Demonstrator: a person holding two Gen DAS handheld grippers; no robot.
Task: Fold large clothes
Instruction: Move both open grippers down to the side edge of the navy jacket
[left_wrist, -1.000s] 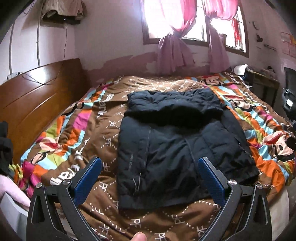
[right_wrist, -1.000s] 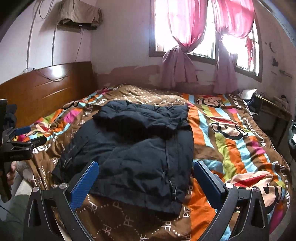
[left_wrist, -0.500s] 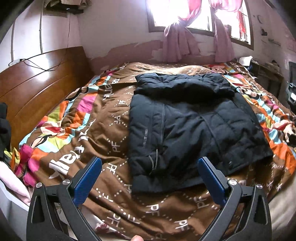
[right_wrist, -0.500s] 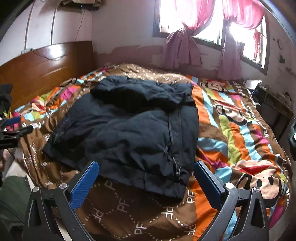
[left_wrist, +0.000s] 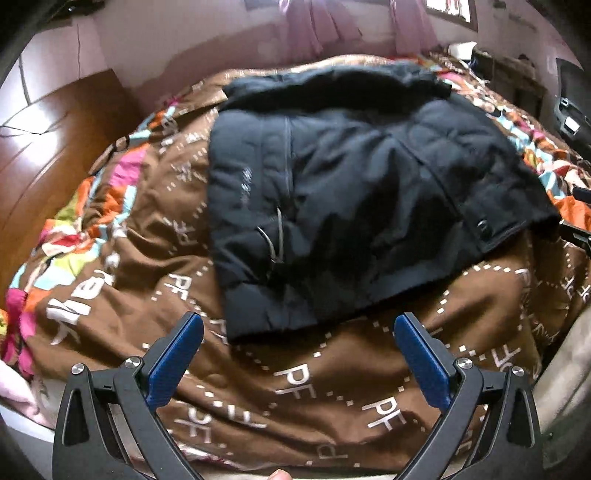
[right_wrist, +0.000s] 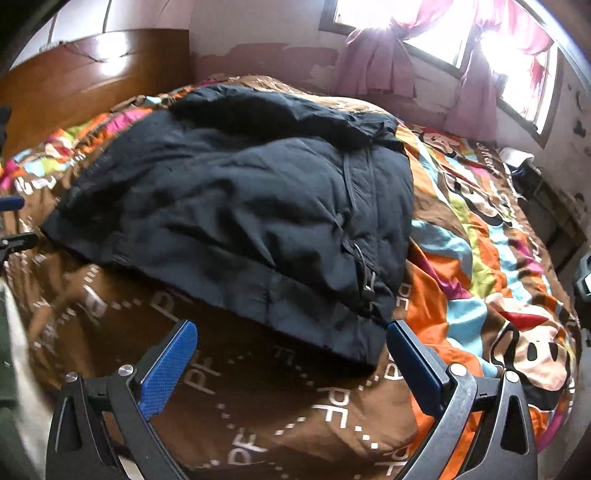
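Fingers of both the left gripper (left_wrist: 298, 334) and the right gripper (right_wrist: 291, 343) are hanging spread and empty over the bed's (left_wrist: 332, 376) near edge, just short of the black jacket (left_wrist: 354, 192) lying mid-bed, sleeves seemingly tucked, remaining folds not yet begun.

Black padded jacket (left_wrist: 351, 192) (right_wrist: 236, 206): lies flat on bed, front side up, sleeves tucked in. Hood or collar bunched at far end, hem at near end. Quilted surface creased, puffy. Zip seams run lengthwise near both side edges; metal pull rings and cord visible near hem. Small pale logo on one front panel. Near hem corner slightly lifted, uneven.
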